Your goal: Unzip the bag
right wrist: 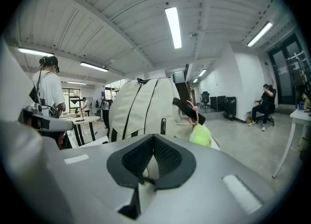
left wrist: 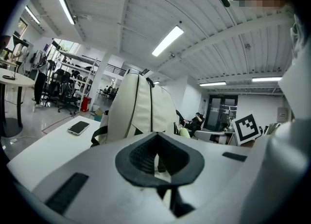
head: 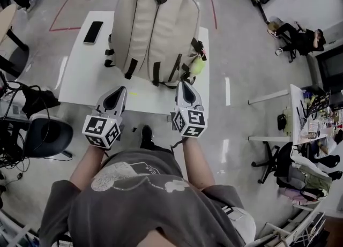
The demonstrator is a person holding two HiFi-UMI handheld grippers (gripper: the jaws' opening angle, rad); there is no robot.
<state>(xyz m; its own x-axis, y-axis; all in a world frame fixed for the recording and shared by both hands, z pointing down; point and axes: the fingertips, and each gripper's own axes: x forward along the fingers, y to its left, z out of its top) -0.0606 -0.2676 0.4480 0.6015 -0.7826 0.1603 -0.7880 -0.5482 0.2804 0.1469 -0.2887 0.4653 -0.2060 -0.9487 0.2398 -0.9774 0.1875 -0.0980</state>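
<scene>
A cream backpack lies on the white table with its black-trimmed straps facing up; it fills the middle of the left gripper view and the right gripper view. My left gripper is over the table's near edge, just short of the bag's bottom left, jaws shut and empty. My right gripper is at the bag's bottom right corner, close to a strap end, also shut with nothing in it. No zipper pull shows in any view.
A black phone lies on the table left of the bag. A yellow-green plush charm hangs at the bag's right side. An office chair stands at my left, and desks and seated people are to the right.
</scene>
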